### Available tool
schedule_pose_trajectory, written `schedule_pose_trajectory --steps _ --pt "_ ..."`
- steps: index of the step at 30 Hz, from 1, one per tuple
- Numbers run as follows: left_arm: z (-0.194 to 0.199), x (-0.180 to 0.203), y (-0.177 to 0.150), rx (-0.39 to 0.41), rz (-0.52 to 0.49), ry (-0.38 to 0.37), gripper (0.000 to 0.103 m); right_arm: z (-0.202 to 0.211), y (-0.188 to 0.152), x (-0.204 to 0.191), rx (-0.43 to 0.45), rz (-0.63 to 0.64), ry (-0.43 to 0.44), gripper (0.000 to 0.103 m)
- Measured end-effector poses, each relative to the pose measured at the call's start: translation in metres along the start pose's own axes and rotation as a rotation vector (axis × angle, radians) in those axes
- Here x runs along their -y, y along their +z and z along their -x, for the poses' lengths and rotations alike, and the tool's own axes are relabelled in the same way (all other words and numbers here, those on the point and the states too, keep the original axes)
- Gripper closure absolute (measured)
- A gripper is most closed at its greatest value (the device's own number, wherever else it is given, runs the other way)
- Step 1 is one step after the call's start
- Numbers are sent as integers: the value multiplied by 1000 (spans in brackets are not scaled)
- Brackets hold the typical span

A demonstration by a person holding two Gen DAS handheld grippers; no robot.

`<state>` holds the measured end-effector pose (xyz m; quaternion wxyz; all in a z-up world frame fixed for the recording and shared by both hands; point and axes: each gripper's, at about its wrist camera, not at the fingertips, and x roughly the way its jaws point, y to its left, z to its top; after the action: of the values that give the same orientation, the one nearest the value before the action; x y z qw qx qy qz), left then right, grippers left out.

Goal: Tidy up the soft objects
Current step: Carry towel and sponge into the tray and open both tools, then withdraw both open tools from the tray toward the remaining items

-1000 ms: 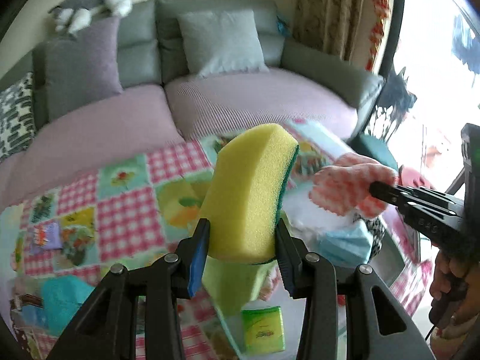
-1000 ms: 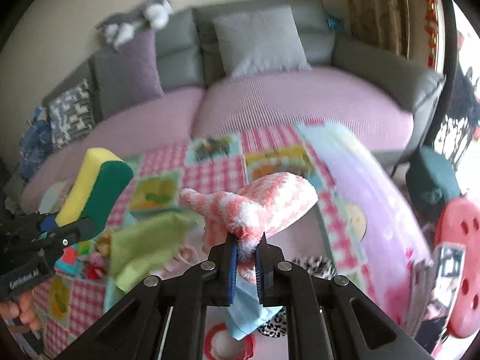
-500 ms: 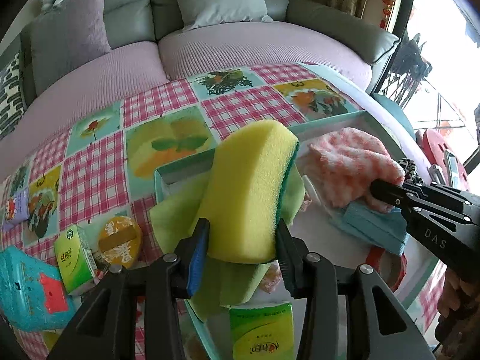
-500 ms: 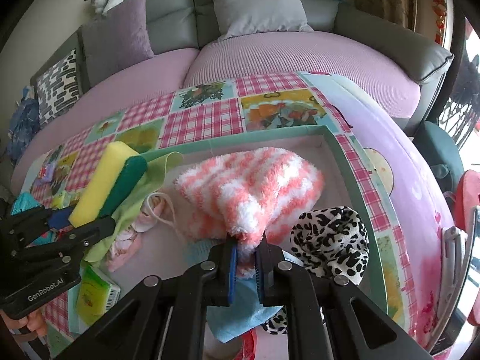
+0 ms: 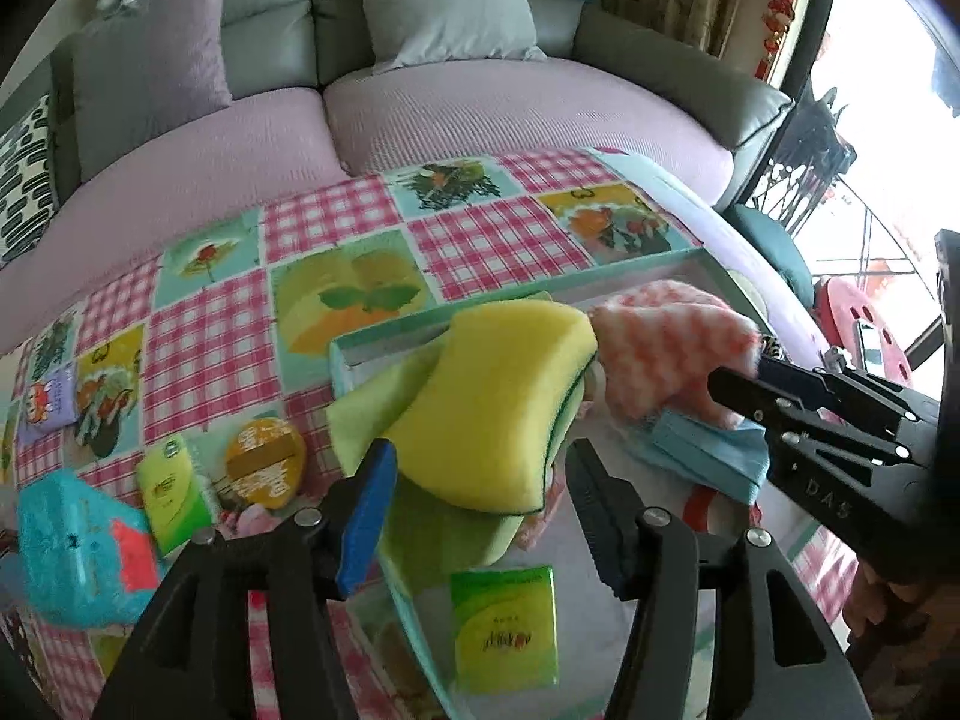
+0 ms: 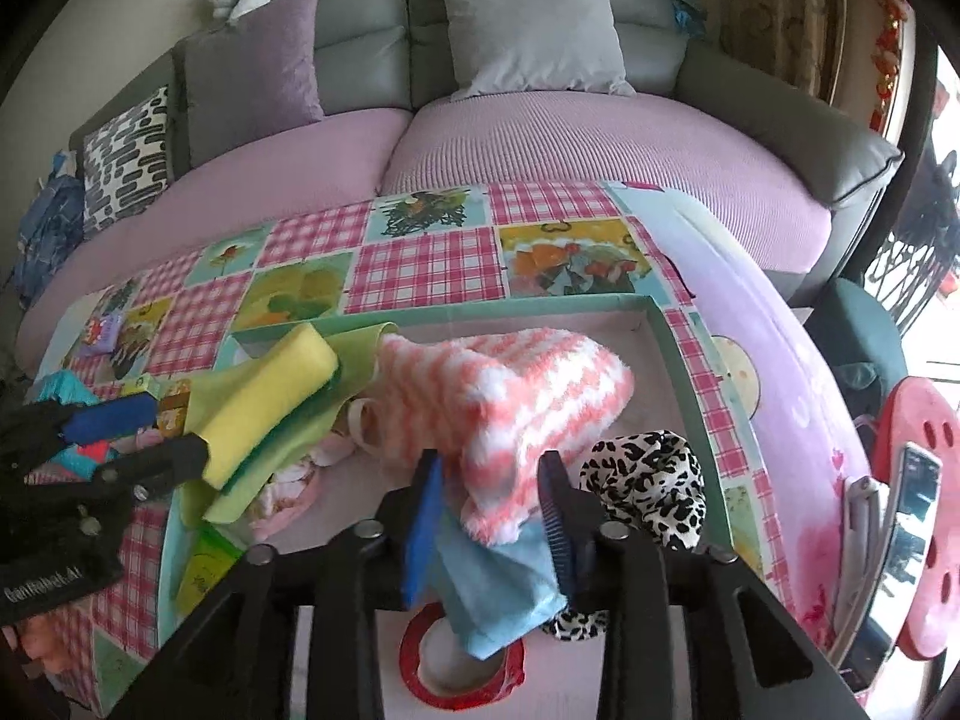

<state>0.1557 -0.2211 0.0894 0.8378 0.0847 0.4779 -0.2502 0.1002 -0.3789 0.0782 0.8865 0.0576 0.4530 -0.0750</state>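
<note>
Lying in the teal tray point(image 6: 690, 372): yellow sponge point(image 5: 498, 402), striped sock point(image 6: 510, 396), both tools point(image 5: 480, 510) point(image 6: 489, 516) spread apart.

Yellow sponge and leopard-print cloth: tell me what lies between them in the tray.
Between the yellow sponge and leopard-print cloth lies the pink-and-white striped fuzzy cloth, per the right wrist view.

Porous foam sponge point(image 5: 492, 396), fluffy striped cloth point(image 6: 516, 396), glossy checked tablecloth point(image 5: 210, 348) (probably plastic)

Red tape roll point(image 6: 462, 666) partly under blue cloth point(image 6: 498, 588).
</note>
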Motion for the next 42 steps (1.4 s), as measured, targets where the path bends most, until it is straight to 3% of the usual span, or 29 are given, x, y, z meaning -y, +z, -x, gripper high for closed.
schedule_pose_trajectory --steps 5,9,11,19,23,26,36,42 --pt "16 -17 -4 10 50 64 43 10 -4 -11 -9 38 -10 44" --pt "19 -41 -14 1 114 132 40 13 -9 -19 -26 56 -9 35" --pt "17 -56 -21 -12 156 167 17 15 -11 -23 -32 61 -6 32" --pt "15 -94 -49 -26 256 232 17 13 -19 -39 -62 83 9 24" --pt "18 -105 -56 -21 274 241 13 16 -20 -49 -55 102 16 0" --pt "22 -108 -58 -16 275 228 8 18 -20 -58 -49 124 26 0" --pt "37 -100 -53 28 276 146 8 29 -16 -72 -30 139 41 0" --pt "68 -96 -36 105 218 127 8 38 -5 -79 -3 147 60 0"
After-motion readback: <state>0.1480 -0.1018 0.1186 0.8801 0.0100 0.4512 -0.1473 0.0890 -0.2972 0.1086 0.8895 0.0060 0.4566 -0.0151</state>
